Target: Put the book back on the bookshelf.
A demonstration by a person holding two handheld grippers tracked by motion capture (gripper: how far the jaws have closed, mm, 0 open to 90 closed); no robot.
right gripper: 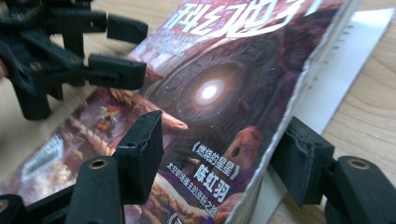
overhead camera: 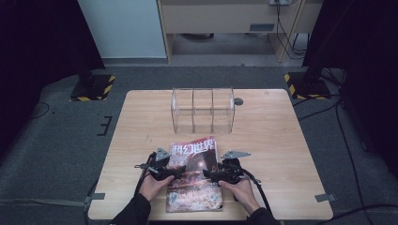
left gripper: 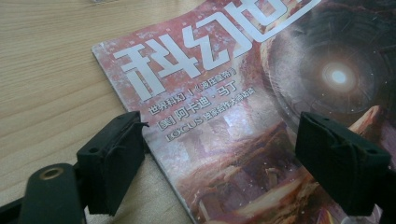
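A magazine (overhead camera: pixel 195 176) with a reddish cover and large white Chinese title lies flat at the front middle of the wooden table (overhead camera: pixel 281 140). My left gripper (overhead camera: pixel 179 172) stands open over the magazine's left edge; in the left gripper view (left gripper: pixel 219 140) one jaw is off the spine side and the other over the cover (left gripper: pixel 233 93). My right gripper (overhead camera: pixel 207 176) is open at the right edge. In the right gripper view (right gripper: pixel 219 144) the cover and some pages (right gripper: pixel 210 93) are raised, one jaw above them, the other beneath on a white page. The left gripper (right gripper: pixel 135 49) shows beyond, open.
A clear plastic rack (overhead camera: pixel 202 110) with three compartments stands at the back middle of the table. A small dark round spot (overhead camera: pixel 238 101) lies beside it. Hands and dark sleeves come in at the front edge. Stand bases with striped tape (overhead camera: pixel 91 88) sit on the floor.
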